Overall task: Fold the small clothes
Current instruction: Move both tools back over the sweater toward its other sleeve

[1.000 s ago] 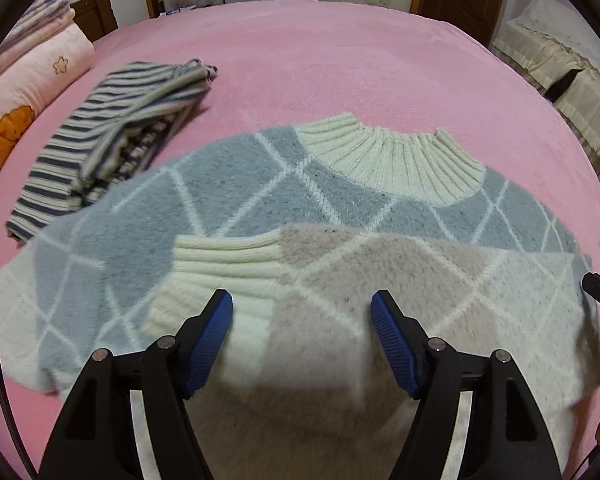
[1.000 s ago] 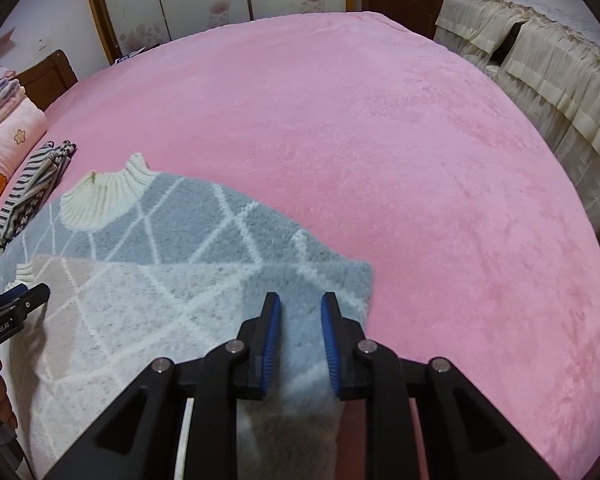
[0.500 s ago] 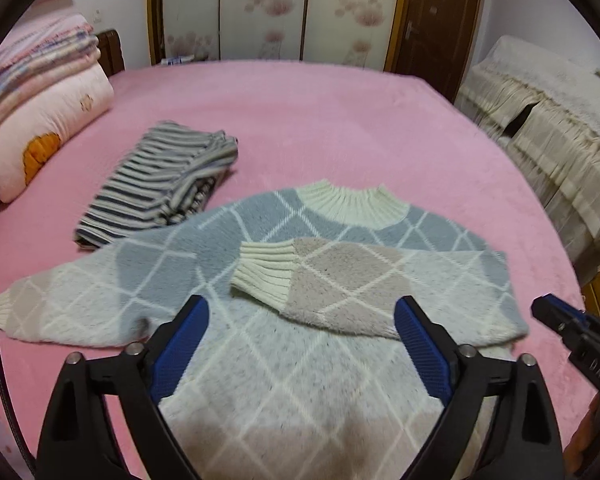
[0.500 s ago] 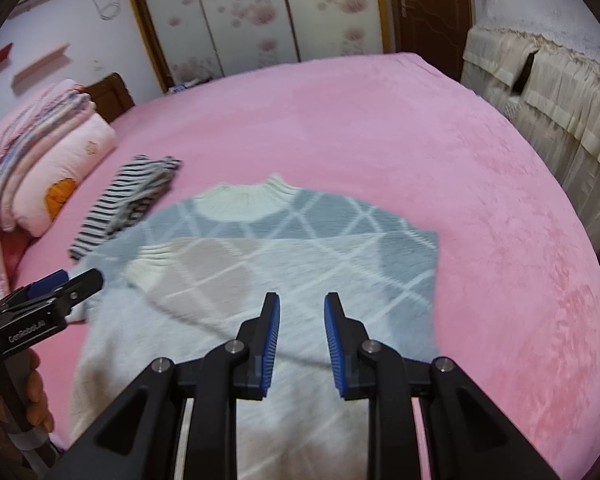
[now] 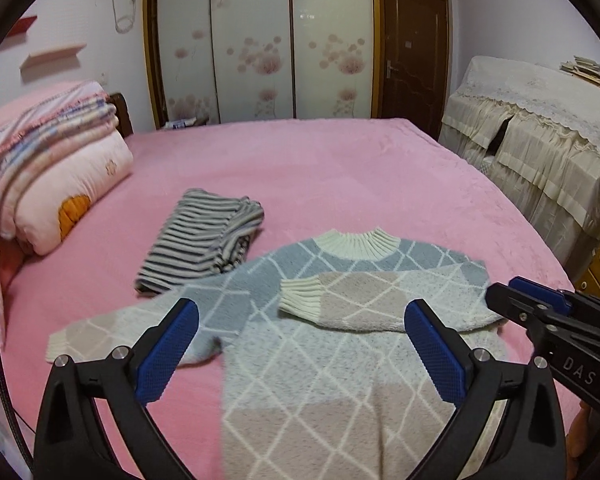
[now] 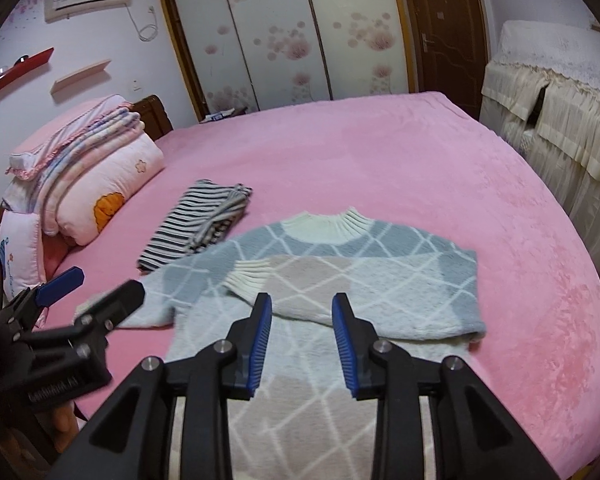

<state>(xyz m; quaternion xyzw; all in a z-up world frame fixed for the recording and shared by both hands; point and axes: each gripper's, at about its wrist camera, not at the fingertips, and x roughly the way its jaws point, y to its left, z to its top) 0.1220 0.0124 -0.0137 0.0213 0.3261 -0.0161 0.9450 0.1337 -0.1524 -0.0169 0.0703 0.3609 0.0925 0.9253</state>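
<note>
Blue-padded fingers come nearest: the left gripper (image 5: 300,352) is spread wide with nothing between its fingers, and the right gripper (image 6: 303,344) is seen with jaws opening, nothing clamped, the knit only visible beyond them. Just past both, the diamond-pattern sweater (image 5: 340,344) is laid flat on the pink bed (image 5: 320,168), collar (image 5: 356,243) at the far side. One sleeve (image 5: 364,300) is already folded across the chest; the other sleeve (image 5: 136,324) is left spread out to the side. That sleeve and the body fold are judged outstanding. Further back, a striped garment (image 5: 204,240) is stacked folded, taken as done. Pillows (image 5: 56,184) are seen beyond.
</note>
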